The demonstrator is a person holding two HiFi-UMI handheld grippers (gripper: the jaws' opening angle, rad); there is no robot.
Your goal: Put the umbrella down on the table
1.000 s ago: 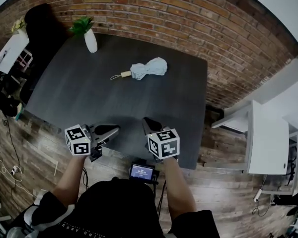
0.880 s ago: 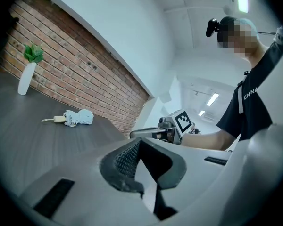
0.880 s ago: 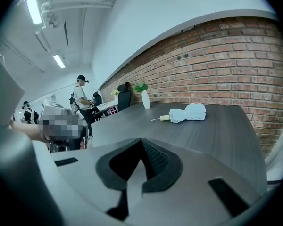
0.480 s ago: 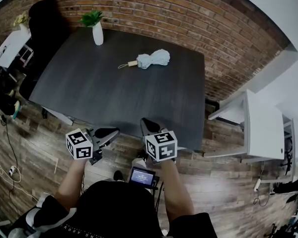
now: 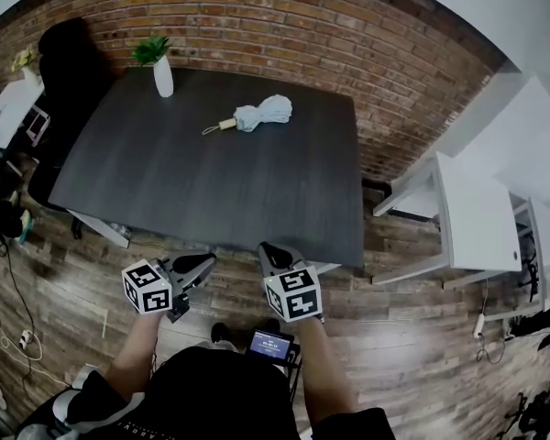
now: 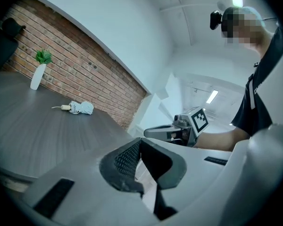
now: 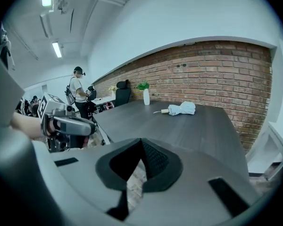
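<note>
The folded pale blue umbrella (image 5: 261, 113) with a wooden handle lies on the dark grey table (image 5: 192, 181), towards its far side. It also shows in the left gripper view (image 6: 80, 108) and in the right gripper view (image 7: 181, 108). Both grippers hang over the wooden floor, short of the table's near edge and far from the umbrella. My left gripper (image 5: 197, 266) is shut and empty, its pads meeting (image 6: 140, 147). Beside it, my right gripper (image 5: 273, 257) is shut on nothing too (image 7: 141, 149).
A white vase with a green plant (image 5: 162, 76) stands at the table's far left corner. Behind the table runs a brick wall, with a black chair (image 5: 60, 49) to the left and white desks (image 5: 477, 223) to the right. A person (image 7: 79, 91) stands in the background.
Both grippers have drawn back from the table's near edge and now hang over the floor. The umbrella lies in the same place on the table.
</note>
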